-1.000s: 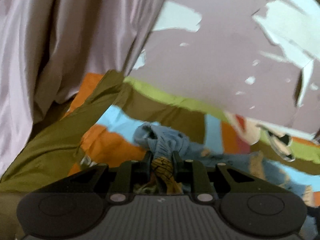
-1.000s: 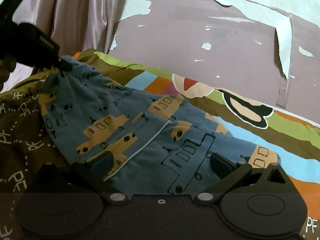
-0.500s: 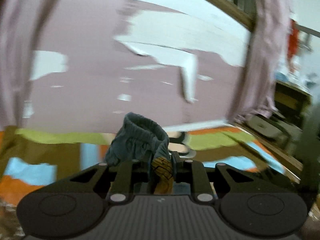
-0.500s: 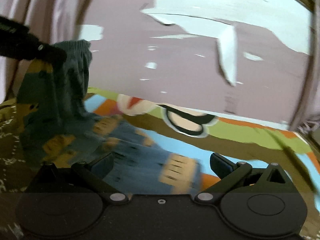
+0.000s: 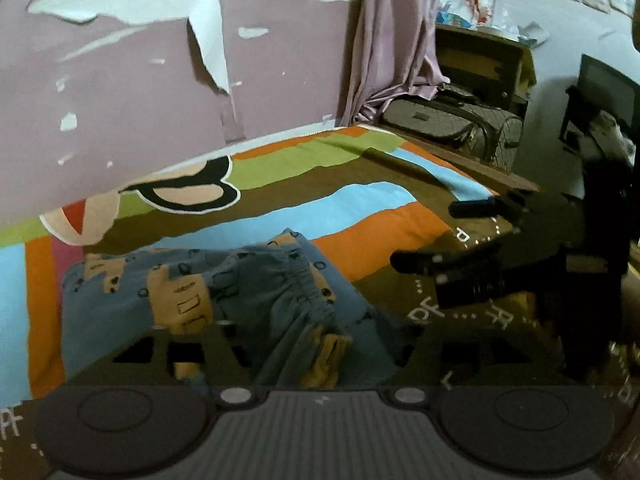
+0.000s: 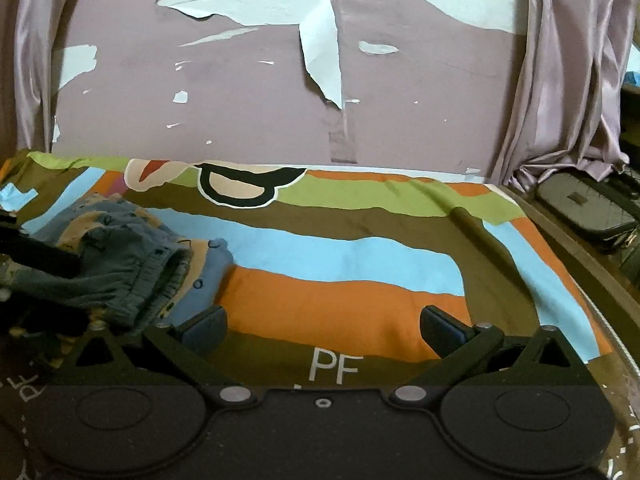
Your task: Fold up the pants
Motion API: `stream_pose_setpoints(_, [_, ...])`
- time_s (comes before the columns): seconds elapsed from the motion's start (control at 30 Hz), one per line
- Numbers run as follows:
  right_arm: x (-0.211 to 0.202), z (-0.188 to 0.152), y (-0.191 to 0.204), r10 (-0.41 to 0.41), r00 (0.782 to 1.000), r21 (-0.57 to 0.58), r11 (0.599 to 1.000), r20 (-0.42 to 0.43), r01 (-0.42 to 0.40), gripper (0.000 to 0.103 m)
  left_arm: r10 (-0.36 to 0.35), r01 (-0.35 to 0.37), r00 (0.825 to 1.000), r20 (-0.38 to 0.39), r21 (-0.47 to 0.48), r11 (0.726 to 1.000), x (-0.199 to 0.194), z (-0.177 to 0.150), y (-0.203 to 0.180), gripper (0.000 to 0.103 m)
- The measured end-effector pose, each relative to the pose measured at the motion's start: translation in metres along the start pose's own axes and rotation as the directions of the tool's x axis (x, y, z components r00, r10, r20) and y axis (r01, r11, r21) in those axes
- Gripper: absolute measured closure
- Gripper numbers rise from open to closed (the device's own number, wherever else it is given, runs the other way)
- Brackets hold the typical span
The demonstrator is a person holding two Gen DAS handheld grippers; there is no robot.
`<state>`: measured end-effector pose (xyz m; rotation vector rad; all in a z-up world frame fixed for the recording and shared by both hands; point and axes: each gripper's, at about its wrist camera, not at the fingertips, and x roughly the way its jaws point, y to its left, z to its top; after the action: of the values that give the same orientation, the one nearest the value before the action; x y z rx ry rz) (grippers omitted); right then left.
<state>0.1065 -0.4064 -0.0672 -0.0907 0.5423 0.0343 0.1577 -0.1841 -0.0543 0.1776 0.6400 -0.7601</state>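
Note:
The blue pants point(image 5: 224, 292) with a tan vehicle print lie folded over on the striped bedspread point(image 5: 360, 208). My left gripper point(image 5: 316, 344) has its jaws spread wide, with the elastic waistband lying loose between them. In the right wrist view the pants point(image 6: 132, 256) are at the left, with the left gripper point(image 6: 40, 260) over them. My right gripper point(image 6: 324, 324) is open and empty above the orange stripe, right of the pants. It also shows in the left wrist view point(image 5: 440, 236).
A peeling mauve wall point(image 6: 280, 92) backs the bed. Pink curtains point(image 6: 568, 80) hang at the right. A grey quilted bag point(image 5: 452, 120) sits beyond the bed's wooden right edge point(image 6: 592, 280), with dark furniture point(image 5: 604, 92) behind it.
My left gripper carried the waistband over to the right, laid it down on the pants and opened. My right gripper stayed open and now faces the bare bedspread.

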Motion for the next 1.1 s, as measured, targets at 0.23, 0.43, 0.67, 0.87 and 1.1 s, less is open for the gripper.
stream_pose_setpoints(0.23, [0.015, 0.025, 0.012, 0.252, 0.967, 0.082, 0.964, 0.023, -0.253, 0.002, 0.051, -0.042, 0.997, -0.062, 0.141, 0.989, -0.002, -0.014, -0.002, 0.036])
stream_pose_setpoints(0.43, [0.04, 0.037, 0.024, 0.46, 0.888, 0.139, 0.88, -0.019, -0.453, 0.015, 0.061, -0.047, 0.994, -0.089, 0.157, 0.987, 0.0, -0.016, 0.001, 0.044])
stream_pose_setpoints(0.67, [0.068, 0.036, 0.022, 0.525, 0.849, 0.261, 0.829, -0.06, -0.494, 0.037, 0.074, -0.052, 0.989, -0.128, 0.169, 0.984, 0.005, -0.013, 0.001, 0.064])
stream_pose_setpoints(0.87, [0.076, 0.032, 0.022, 0.534, 0.842, 0.315, 0.813, -0.073, -0.489, 0.075, 0.059, -0.037, 0.99, -0.129, 0.166, 0.985, 0.002, -0.01, -0.001, 0.094])
stream_pose_setpoints(1.1, [0.048, 0.043, 0.019, 0.508, 0.861, 0.29, 0.827, -0.015, -0.483, 0.086, 0.011, -0.005, 0.997, -0.076, 0.086, 0.996, -0.017, 0.005, -0.001, 0.097])
